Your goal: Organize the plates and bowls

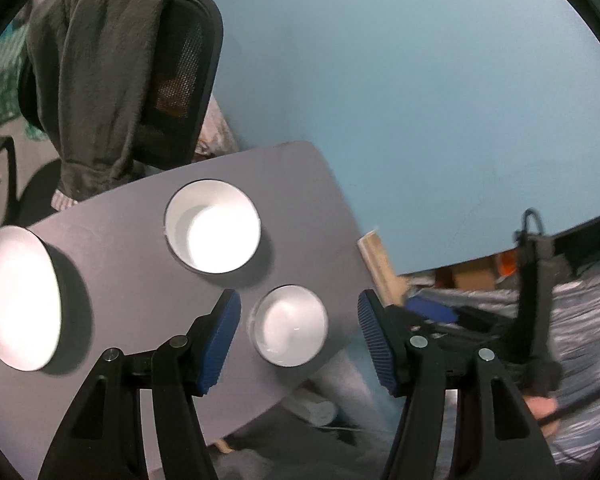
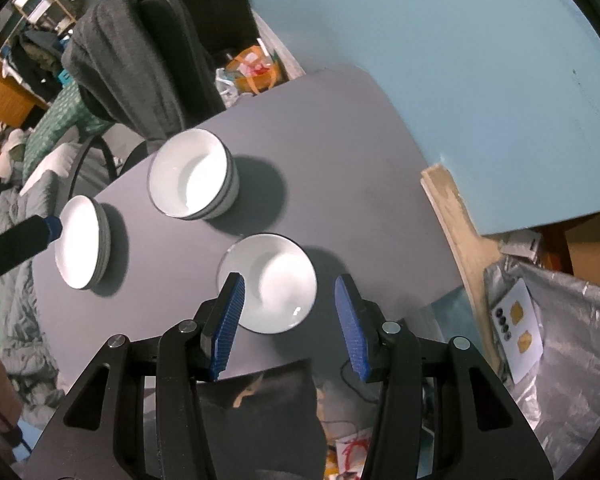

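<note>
Your right gripper (image 2: 288, 320) has its blue pads (image 2: 230, 326) parted with nothing clamped; the nearest bowl (image 2: 272, 282) shows in the gap between them, but it sits down on the grey table (image 2: 360, 184) and neither pad touches it. The jaws stand about halfway apart, empty. From that bowl, look to eleven o'clock in the right wrist view and you have the stacked bowls (image 2: 192, 178), white inside with dark-lined rims, and out at nine o'clock the wide bowl (image 2: 82, 254), also sitting on at least one more. All three stand apart from each other on the table. Your left gripper (image 1: 298, 336) is open too, wider than the right, pads (image 1: 220, 344) well clear of anything; the small bowl appears between them in the left wrist view, again down on the tabletop and untouched. You can see one of the left gripper's blue-tipped fingers poking in at nine o'clock of the right wrist view, just beside the wide bowl's rim. Beyond the table at eleven o'clock stands a black office chair (image 2: 180, 52) with a dark grey garment (image 2: 116, 56) draped over its back. At one o'clock is a pale blue wall (image 2: 460, 60), and at four o'clock a silvery sheet (image 2: 572, 320) with a white card (image 2: 518, 332) lying on it.
</note>
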